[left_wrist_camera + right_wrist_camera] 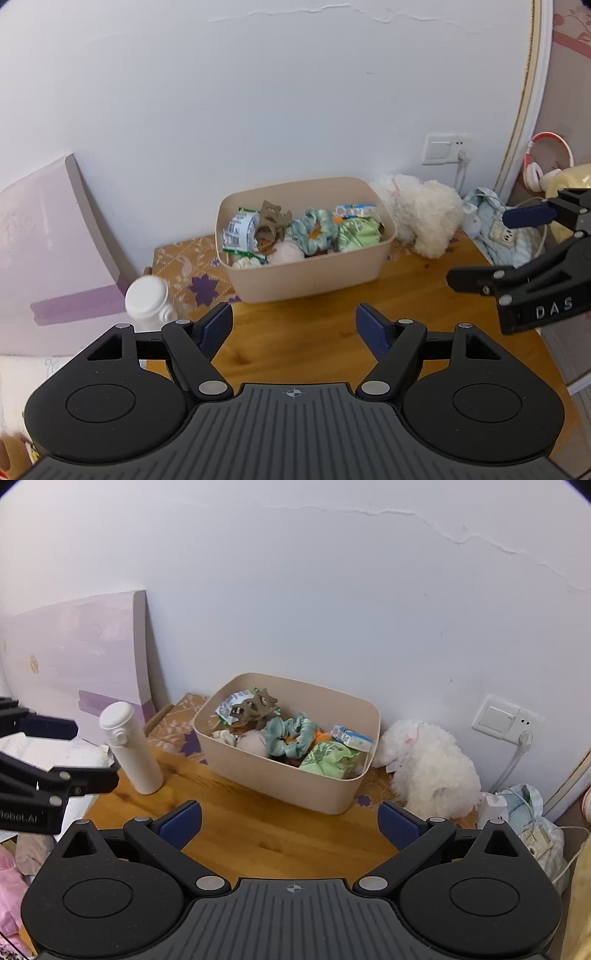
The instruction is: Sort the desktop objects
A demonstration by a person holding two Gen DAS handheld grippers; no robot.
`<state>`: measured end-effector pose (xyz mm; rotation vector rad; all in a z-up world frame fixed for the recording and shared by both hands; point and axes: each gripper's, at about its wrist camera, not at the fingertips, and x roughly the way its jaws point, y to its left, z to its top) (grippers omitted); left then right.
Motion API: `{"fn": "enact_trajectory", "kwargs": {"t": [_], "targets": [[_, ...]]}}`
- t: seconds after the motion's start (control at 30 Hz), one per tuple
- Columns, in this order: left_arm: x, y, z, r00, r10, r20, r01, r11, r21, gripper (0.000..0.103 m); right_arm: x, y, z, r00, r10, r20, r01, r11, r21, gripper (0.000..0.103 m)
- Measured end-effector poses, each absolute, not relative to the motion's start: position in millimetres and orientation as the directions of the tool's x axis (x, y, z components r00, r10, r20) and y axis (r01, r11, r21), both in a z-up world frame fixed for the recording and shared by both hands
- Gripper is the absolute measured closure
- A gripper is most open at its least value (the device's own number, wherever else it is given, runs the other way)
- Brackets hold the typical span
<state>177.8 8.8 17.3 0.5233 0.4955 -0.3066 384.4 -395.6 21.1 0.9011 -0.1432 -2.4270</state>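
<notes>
A wooden surface [325,332] stands against a pale wall, with a patterned cloth [192,269] spread over its far part. On that cloth, near the wall, sits a beige bin [280,775], the one container in view. It is filled nearly to the rim: a green scrunchie [291,734] lies in the middle, a brown hair claw [255,707] rests on top toward the back left, a green packet [327,758] lies at the right front, a small blue and white carton [351,738] sits behind that packet, and a pale pink ball [253,744] lies low at the front left.

Just beside the bin on the right lies a fluffy white soft toy [432,771], touching the bin's corner. A white bottle [129,749] stands upright left of the bin, apart from it, near the surface's edge. A lilac board [81,657] leans on the wall behind the bottle. A wall socket [506,718] with a plug sits behind the toy.

The left gripper [293,328] hangs over bare wood in front of the bin with its jaws spread wide and nothing between them. The right gripper [290,825] is likewise spread and empty, also short of the bin.
</notes>
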Motion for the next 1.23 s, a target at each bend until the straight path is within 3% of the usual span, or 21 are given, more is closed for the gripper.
{"fn": "enact_trajectory", "kwargs": {"t": [0.63, 1.23], "targets": [[77.3, 34.9, 30.0, 0.818, -0.145, -0.557, 0.405, 0.833, 0.378, 0.027, 477.8, -358.5, 47.9, -0.621, -0.546, -0.563, 0.441, -0.837, 0.324, 0.0], [56.7, 45.1, 29.5, 0.8, -0.142, -0.583, 0.397, 0.854, 0.337, 0.027, 504.0, -348.7, 58.3, -0.629, -0.523, -0.576, 0.449, -0.848, 0.28, 0.0]]}}
